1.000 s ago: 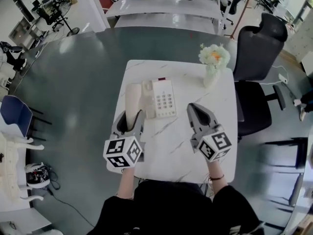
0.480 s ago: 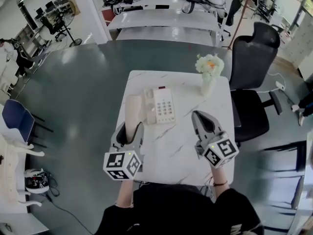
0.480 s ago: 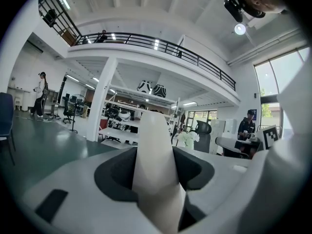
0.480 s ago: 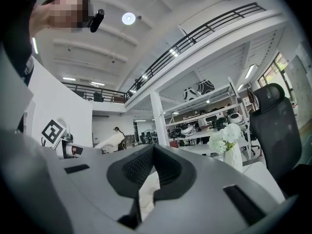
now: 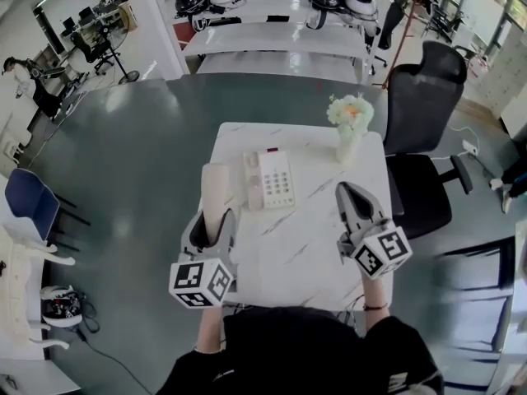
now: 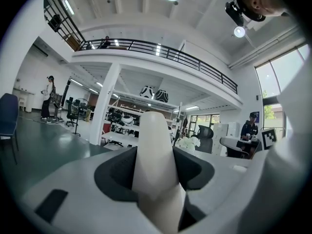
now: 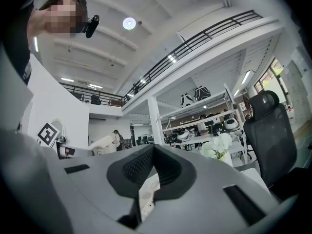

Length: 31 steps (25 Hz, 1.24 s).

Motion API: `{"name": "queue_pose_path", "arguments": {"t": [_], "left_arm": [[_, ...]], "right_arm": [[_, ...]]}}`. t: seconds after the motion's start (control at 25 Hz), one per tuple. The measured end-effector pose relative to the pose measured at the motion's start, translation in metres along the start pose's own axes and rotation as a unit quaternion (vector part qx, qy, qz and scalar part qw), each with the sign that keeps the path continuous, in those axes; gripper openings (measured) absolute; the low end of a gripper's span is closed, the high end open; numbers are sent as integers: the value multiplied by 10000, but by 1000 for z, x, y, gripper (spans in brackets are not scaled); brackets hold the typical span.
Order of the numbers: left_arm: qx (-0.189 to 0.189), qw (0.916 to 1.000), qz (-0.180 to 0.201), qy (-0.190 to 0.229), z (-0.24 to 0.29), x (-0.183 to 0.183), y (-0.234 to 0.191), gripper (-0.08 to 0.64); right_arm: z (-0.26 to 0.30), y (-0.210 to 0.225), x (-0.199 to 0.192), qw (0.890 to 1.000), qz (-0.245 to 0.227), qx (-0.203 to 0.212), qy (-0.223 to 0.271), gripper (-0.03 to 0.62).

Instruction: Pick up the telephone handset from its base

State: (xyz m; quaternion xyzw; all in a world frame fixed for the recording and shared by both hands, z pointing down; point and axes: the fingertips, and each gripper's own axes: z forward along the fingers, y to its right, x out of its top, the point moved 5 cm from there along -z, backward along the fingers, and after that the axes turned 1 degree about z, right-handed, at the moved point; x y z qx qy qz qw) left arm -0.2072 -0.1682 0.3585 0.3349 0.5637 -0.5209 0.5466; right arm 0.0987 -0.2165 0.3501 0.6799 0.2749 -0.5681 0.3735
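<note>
L fingers (image 6: pixel 113 175) pinch the cream handset (image 5: pixel 215 183); the left gripper (image 5: pixel 217 219) holds it just left of the phone base (image 5: pixel 277 179), over the counter (image 5: pixel 313 257) edge. On the right gripper (image 5: pixel 348 192) the fingers are pressed together w/ nothing between, near the flower vase (image 5: pixel 349 130).

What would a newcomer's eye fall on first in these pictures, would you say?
The cream telephone handset stands out first, clamped in the left gripper near the white table's left edge. Beside it sits the keypad base. A vase of pale flowers stands at the far right corner, and the right gripper is shut and empty.
</note>
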Motion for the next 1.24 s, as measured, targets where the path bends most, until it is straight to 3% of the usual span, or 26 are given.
{"name": "queue_pose_path", "arguments": {"t": [1.24], "left_arm": [[272,9996,43,-80,0,-3,-6,207]], "right_arm": [[-2,1,7,9987,-346,-298,215,-9]]}}
